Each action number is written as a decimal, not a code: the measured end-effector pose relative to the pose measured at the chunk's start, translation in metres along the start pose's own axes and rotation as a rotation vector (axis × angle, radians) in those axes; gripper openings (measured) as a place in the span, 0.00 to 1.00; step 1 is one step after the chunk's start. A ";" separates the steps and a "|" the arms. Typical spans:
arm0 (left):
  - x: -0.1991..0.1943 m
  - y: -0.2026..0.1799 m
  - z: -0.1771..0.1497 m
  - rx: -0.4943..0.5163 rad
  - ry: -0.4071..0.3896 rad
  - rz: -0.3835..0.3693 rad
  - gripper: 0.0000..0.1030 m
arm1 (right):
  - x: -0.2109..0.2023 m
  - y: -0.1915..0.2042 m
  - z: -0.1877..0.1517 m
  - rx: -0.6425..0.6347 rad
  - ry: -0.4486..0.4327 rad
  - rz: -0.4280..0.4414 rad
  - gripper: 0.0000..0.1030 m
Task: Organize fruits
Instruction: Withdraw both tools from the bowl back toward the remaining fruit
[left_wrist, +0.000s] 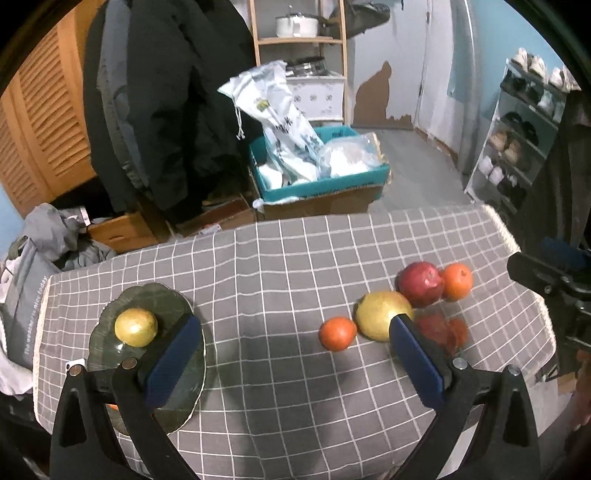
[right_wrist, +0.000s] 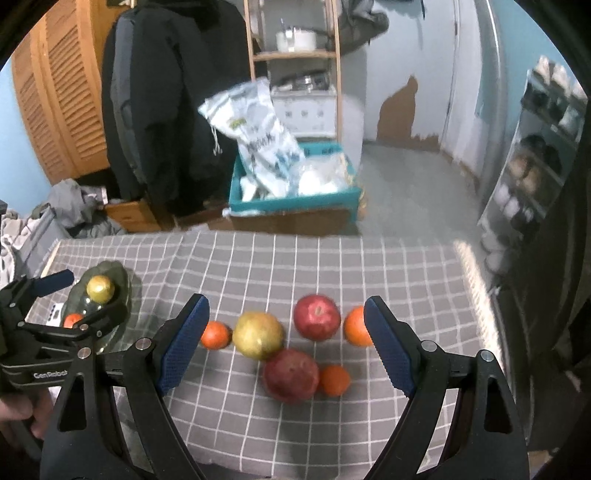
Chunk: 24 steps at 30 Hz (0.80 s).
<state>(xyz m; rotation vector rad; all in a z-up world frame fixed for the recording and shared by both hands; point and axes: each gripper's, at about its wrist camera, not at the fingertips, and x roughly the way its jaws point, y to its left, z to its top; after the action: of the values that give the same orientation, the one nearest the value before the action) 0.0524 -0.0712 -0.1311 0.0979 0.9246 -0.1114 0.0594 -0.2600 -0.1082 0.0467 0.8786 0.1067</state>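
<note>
Both claws gaped, empty. Left claw (left_wrist: 291, 332) hung by glass plate (left_wrist: 110, 314), which held yellow fruit (left_wrist: 136, 327) + small orange (right_wrist: 72, 319), prob. collection spot. Right claw (right_wrist: 286, 317) hovered over loose fruit cluster (right_wrist: 291, 343) mid-surface (right_wrist: 258, 258), likely lining up w/ next pick.

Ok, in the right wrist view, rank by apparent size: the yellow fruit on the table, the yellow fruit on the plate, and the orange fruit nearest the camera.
1. Yellow fruit on the table
2. Orange fruit nearest the camera
3. Yellow fruit on the plate, though it sits farther away, so its true size is uncertain.
</note>
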 end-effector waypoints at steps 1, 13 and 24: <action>0.006 -0.001 -0.002 0.008 0.011 0.004 1.00 | 0.005 -0.002 -0.004 0.002 0.016 -0.001 0.83; 0.065 -0.003 -0.026 -0.001 0.165 -0.004 1.00 | 0.073 -0.008 -0.042 -0.027 0.242 -0.014 0.83; 0.105 -0.001 -0.045 -0.001 0.258 0.010 1.00 | 0.121 -0.003 -0.066 -0.057 0.385 -0.001 0.83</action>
<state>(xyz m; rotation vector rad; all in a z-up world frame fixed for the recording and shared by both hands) 0.0796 -0.0723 -0.2423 0.1174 1.1812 -0.0898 0.0853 -0.2501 -0.2428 -0.0285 1.2599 0.1423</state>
